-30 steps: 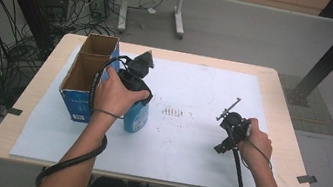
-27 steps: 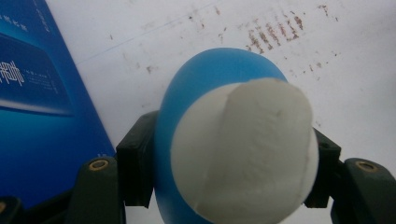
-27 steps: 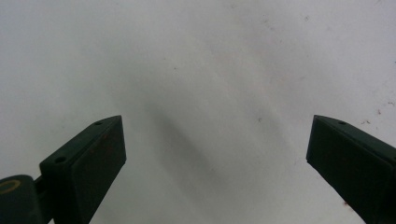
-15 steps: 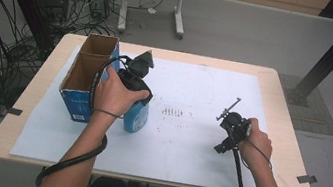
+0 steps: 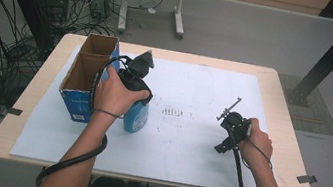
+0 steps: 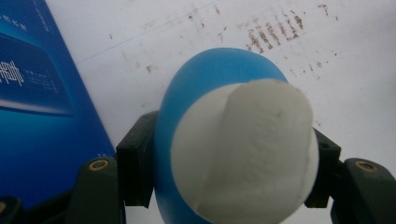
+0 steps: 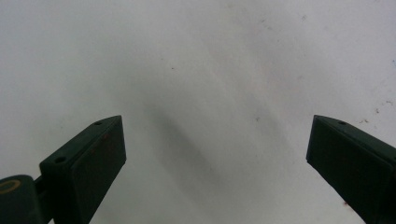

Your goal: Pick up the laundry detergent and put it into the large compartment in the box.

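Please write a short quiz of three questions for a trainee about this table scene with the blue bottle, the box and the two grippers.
1. True or false: the left gripper is shut on the blue bottle.
2. Multiple choice: where is the cardboard box relative to the blue bottle in the high view? A) to its left, B) to its right, C) on top of it.
3. Short answer: what does the right gripper hold between its jaws?

Key
1. True. In the left gripper view both jaws press on the sides of the bottle, just below its white cap.
2. A. The open box stands on the white sheet at the left of the bottle.
3. Nothing. Its jaws stand wide apart over the bare white sheet.
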Motion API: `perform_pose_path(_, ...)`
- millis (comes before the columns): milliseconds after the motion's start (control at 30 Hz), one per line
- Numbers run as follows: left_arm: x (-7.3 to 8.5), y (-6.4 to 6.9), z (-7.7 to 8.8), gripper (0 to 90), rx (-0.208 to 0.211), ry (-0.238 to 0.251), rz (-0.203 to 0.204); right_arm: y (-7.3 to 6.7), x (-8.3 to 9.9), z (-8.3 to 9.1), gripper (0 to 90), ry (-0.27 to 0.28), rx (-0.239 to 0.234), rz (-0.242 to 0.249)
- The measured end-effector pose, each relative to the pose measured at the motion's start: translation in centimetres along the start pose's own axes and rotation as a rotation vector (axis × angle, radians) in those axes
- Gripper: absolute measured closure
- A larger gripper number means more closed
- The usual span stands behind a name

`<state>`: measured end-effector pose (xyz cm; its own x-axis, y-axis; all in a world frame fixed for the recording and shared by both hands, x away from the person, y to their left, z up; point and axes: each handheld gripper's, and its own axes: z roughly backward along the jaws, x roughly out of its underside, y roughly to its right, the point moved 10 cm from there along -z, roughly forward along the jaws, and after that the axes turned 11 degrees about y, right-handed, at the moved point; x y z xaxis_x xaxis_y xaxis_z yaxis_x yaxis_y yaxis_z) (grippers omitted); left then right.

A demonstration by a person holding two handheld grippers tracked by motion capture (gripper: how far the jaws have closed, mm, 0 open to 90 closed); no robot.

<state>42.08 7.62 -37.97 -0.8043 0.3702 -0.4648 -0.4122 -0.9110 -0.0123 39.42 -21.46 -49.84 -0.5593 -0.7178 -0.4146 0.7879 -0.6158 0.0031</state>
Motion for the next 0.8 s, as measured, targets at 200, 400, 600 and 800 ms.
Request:
perform_pose_path(200, -0.01, -0.01, -0.02, 36.3, 0.001, 0.006, 0.0, -0.02, -0.04, -0.06, 4.4, -0.003, 0.001, -0.001)
perform_pose_path(400, 0.0, -0.03, -0.01, 36.3, -0.001, 0.006, -0.003, -0.02, -0.03, 0.01, 4.4, -0.007, 0.001, 0.004)
perform_pose_path(600, 0.01, -0.01, 0.0, 36.3, -0.002, 0.004, -0.002, 0.0, -0.05, -0.01, 4.4, -0.006, 0.003, 0.003)
perform_pose_path(800, 0.02, -0.01, 0.01, 36.3, -0.005, 0.008, -0.001, 0.03, -0.06, -0.11, 4.4, -0.009, 0.0, 0.004)
